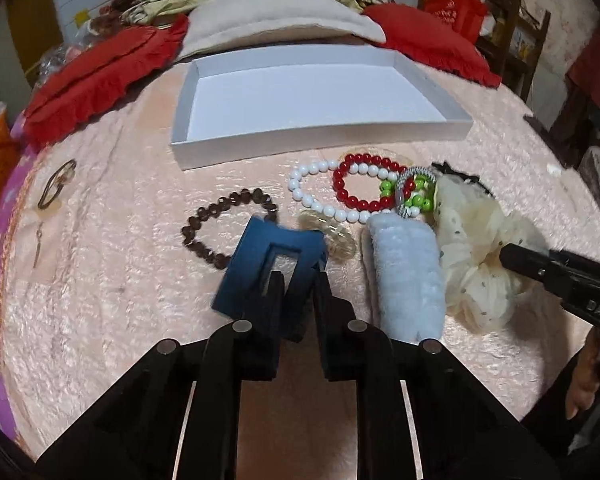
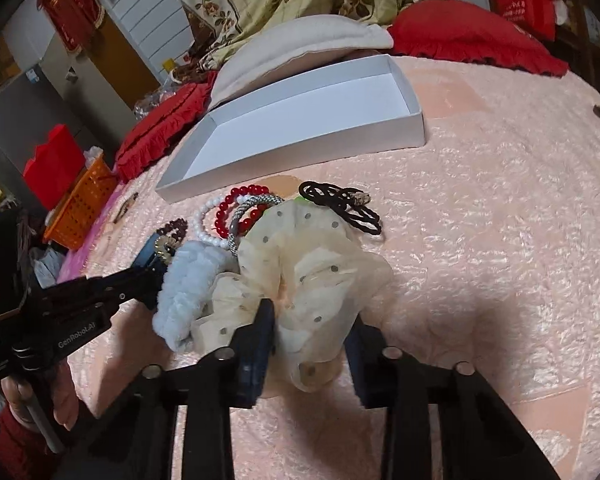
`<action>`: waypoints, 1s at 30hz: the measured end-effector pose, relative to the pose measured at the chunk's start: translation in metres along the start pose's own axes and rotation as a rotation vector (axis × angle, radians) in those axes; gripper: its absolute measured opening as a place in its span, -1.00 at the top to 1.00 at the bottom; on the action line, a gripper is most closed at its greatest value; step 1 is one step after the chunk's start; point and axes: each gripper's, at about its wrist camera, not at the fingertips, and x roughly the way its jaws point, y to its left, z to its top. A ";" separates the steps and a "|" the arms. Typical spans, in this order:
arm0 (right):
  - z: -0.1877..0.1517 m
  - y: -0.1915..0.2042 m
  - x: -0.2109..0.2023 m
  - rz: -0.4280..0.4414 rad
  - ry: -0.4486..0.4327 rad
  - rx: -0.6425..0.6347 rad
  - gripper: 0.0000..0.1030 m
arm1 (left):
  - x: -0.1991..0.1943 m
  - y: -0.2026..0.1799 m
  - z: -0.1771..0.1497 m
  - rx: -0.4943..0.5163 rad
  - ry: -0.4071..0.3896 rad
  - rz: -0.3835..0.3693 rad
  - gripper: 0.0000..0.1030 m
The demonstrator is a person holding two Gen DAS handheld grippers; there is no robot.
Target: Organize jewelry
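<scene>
Blue plastic hair claw is clamped by the left hand-held gripper, to be lifted level into the white box beyond; the right hand-held gripper is spread apart around the cream scrunchie.

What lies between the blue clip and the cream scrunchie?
In the left wrist view, a pale blue fluffy clip lies between the blue clip and the cream scrunchie, touching the scrunchie.

Cream scrunchie between right gripper fingers
</scene>
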 end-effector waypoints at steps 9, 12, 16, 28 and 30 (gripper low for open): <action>0.003 0.007 -0.035 0.077 -0.057 -0.001 0.73 | -0.054 0.019 -0.011 -0.124 -0.081 -0.093 0.88; 0.006 0.013 -0.049 0.093 -0.086 -0.015 0.74 | -0.064 0.025 -0.012 -0.144 -0.097 -0.109 0.88; 0.012 0.019 -0.062 0.115 -0.111 -0.023 0.73 | -0.066 0.027 -0.014 -0.135 -0.099 -0.105 0.88; -0.006 -0.011 -0.027 -0.021 -0.017 0.065 0.18 | -0.014 -0.014 -0.013 0.051 -0.023 -0.052 0.19; -0.007 -0.015 -0.030 -0.019 -0.033 0.077 0.15 | -0.005 -0.018 -0.012 0.080 -0.006 -0.027 0.19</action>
